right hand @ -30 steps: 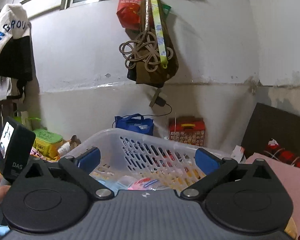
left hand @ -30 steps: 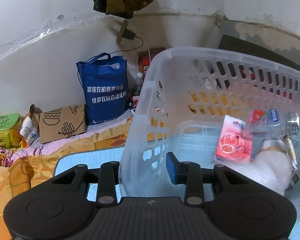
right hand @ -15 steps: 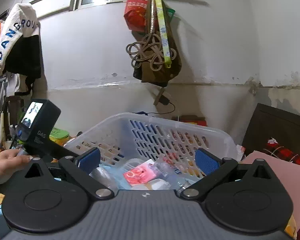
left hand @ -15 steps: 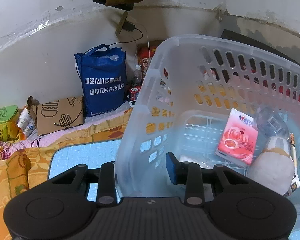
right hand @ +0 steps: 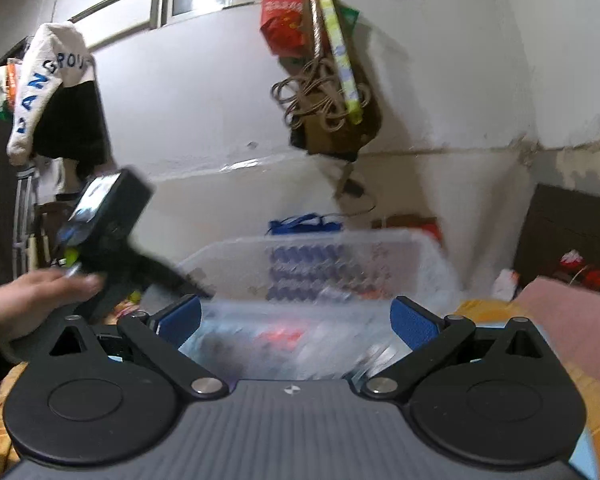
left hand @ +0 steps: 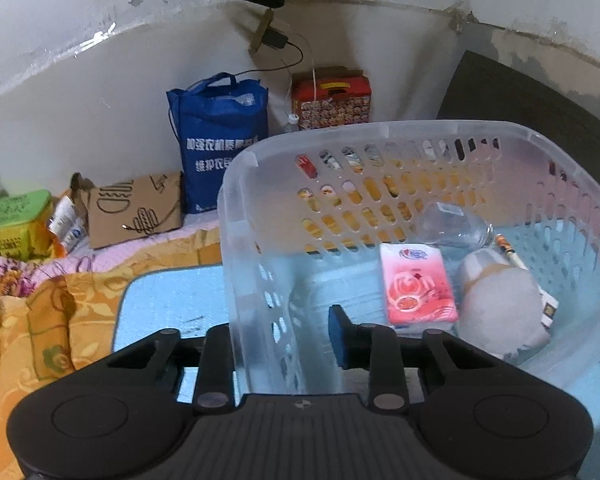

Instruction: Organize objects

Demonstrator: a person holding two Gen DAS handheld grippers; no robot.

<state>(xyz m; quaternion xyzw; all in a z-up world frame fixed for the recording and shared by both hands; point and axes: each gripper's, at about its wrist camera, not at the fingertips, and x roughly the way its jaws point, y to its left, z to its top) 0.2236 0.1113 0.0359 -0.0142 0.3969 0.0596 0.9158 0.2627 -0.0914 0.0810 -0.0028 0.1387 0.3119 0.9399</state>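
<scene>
My left gripper (left hand: 280, 340) straddles the near-left wall of a translucent plastic basket (left hand: 236, 208), one finger outside, one blue pad (left hand: 337, 336) inside, shut on the wall. The basket rests on a blue mat (left hand: 168, 300). Inside lie a red-and-white tissue pack (left hand: 418, 288), a clear plastic bottle (left hand: 452, 226), a white soft bundle (left hand: 500, 304) and a pen-like stick (left hand: 510, 252). My right gripper (right hand: 296, 316) is open and empty, just in front of the blurred basket (right hand: 340, 276). The left hand-held gripper (right hand: 108, 220) shows at its left.
A blue tote bag (left hand: 220, 140), a red carton (left hand: 332, 100), a cardboard piece (left hand: 136, 208) and a green box (left hand: 12, 220) stand along the back wall. Orange floral bedding (left hand: 40, 320) lies left. A pink cushion (right hand: 572, 320) is at right.
The basket, tilted up a second ago, has come down level onto the mat; its contents slid and settled. The right gripper's view is now blurred by motion, with the left gripper swung further in.
</scene>
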